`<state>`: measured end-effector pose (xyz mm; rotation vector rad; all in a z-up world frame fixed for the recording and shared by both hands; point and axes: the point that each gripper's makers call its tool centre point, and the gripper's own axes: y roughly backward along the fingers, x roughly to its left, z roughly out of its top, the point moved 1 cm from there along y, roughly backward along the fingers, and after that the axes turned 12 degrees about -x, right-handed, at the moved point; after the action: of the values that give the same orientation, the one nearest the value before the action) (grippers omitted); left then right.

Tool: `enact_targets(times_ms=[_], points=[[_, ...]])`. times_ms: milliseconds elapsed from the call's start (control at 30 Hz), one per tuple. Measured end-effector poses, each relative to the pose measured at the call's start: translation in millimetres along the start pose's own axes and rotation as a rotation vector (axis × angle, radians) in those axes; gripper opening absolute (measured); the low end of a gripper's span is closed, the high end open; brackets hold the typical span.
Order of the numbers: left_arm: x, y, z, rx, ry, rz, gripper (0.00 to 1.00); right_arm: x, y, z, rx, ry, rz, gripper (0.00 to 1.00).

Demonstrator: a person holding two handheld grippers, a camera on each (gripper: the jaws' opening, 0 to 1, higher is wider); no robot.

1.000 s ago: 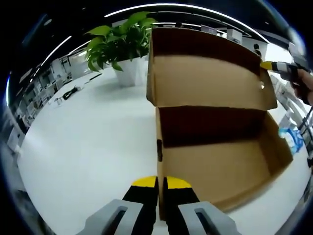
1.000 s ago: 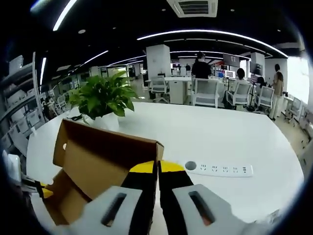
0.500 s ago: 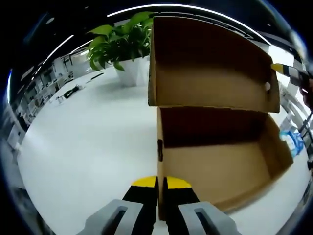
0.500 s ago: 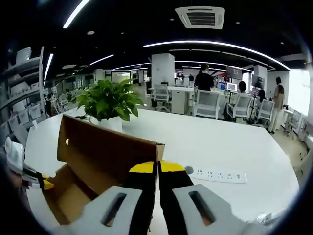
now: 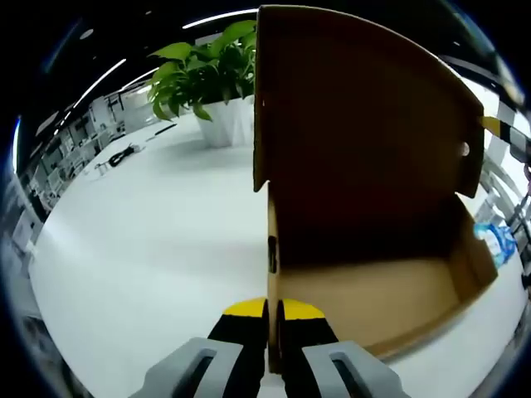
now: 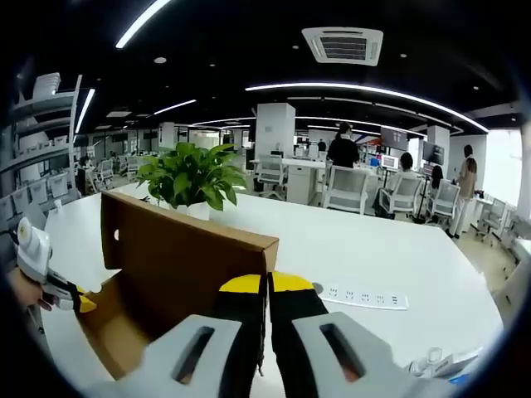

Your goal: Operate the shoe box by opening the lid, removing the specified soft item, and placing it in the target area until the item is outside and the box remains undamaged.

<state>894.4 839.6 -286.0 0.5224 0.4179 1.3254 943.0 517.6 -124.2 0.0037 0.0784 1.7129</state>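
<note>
On the round white table stands one brown corrugated cardboard shoe box, open, its bare floor and inner walls visible in the left gripper view.

Lid: brown hinged cardboard lid, raised near upright above the box, inner face in shadow, a small round hole near its right edge. In the right gripper view the same lid rises as a tall panel left of centre.

Left gripper: yellow-tipped black jaws closed on the near side wall of the box, the wall's edge running up between them.

Right gripper: yellow-tipped black jaws clamped on the lid's upper corner, the cardboard edge pinched between the tips. Its yellow tip shows at the far right in the left gripper view.

Soft item: cannot be made out inside the box.

Surroundings:
- green leafy potted plant in a white pot, on the table behind the box, also beyond the lid in the right gripper view;
- white power strip lying flat on the table, right of the right gripper;
- seated and standing people at desks in the office behind;
- a hand holding the left gripper at the left edge.
</note>
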Motion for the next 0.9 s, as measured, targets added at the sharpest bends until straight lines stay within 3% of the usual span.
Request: enact_targets(times_ms=[633,900], points=[[0.3,-1,0.4,-0.011,-0.002,-0.002,0.03,15,37,-5.6,0.001,0.065,-0.011,0.0],[-0.1,-1,0.2,-0.016,-0.002,-0.005,0.03,24,55,-10.7,-0.017,0.165,0.019,0.0]])
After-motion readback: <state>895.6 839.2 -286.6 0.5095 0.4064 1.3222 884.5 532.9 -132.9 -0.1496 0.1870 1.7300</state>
